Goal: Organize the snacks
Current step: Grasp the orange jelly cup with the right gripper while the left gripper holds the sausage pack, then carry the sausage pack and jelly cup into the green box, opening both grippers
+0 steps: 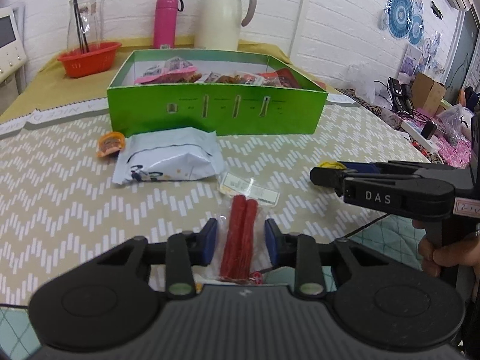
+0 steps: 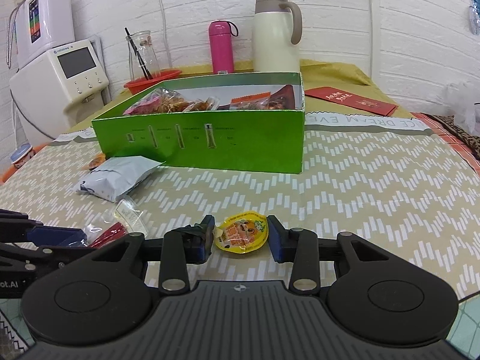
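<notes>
A clear packet of two red sticks (image 1: 239, 234) lies flat on the bench (image 1: 75, 195), its length running away from the camera, between the jaws of the left gripper (image 1: 241, 241); those jaws stand apart, one blue pad on either side of the packet, and whether they touch the wrapper cannot be told. A small yellow jelly cup (image 2: 242, 233) lies on the patterned cloth between the jaws of the right gripper (image 2: 241, 238), which are likewise apart; the left pad is just beside or touching the cup's edge, the right pad close to it. In the left wrist view the right gripper reaches in from the right, well apart from the red sticks. Beyond the sticks lies a white label end of the packet, then a pale grey-blue snack bag (image 1: 169, 157) with a small orange jelly cup (image 1: 110, 144) just beside it; behind them stands an open green box (image 1: 216, 114) holding several snack packets (image 1: 168, 73). Behind the box, near the white brick wall, stand a red basket (image 1: 89, 57) with a glass carafe (image 1: 82, 21), a pink bottle (image 1: 165, 21) and a cream jug (image 1: 223, 15); a red envelope (image 2: 351, 99) lies to the right of the box.
</notes>
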{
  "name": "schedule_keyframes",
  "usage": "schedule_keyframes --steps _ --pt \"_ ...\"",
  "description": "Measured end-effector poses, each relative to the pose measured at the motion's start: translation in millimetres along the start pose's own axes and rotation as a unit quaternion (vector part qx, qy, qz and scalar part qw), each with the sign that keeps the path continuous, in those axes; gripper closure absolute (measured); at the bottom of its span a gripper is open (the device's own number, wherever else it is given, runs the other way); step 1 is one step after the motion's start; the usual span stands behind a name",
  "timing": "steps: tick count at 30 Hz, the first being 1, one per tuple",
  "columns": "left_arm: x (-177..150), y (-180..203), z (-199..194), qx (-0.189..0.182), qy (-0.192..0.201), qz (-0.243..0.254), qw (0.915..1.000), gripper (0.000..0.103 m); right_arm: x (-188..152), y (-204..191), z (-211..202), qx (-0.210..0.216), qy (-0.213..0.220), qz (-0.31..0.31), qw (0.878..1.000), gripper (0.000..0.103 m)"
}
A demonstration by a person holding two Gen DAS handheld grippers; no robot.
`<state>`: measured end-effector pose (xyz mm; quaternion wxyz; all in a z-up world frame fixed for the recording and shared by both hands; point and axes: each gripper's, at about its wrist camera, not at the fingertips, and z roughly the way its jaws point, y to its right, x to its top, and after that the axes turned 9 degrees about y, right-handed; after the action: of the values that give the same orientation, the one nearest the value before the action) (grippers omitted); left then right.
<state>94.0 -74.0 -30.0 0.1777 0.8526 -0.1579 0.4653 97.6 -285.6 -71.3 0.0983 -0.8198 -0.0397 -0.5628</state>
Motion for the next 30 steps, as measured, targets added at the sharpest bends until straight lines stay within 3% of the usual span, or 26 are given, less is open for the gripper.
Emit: schedule_keyframes --steps 8,16,23,30 --pt "5.9 3.3 -30.6 -0.009 0.030 -0.014 0.9994 0.075 -2.1 -12.8 -28.3 0.014 0.017 -0.007 1.000 0.038" --pt "46.4 -3.6 -49.4 -0.028 0.074 -0.039 0.9961 0.075 24.2 -30.4 -47.5 0.038 0.062 -0.037 0.997 0.038" --pt "96.8 -18.1 -29.8 -0.038 0.095 -0.073 0.9920 0.075 54.0 -34.9 -36.5 0.041 0.088 -0.060 0.993 0.038" --pt "138.7 -21.1 0.9 -0.027 0.115 -0.070 0.9905 0.075 79.3 -19.9 -8.4 0.016 0.120 -0.049 0.991 0.038"
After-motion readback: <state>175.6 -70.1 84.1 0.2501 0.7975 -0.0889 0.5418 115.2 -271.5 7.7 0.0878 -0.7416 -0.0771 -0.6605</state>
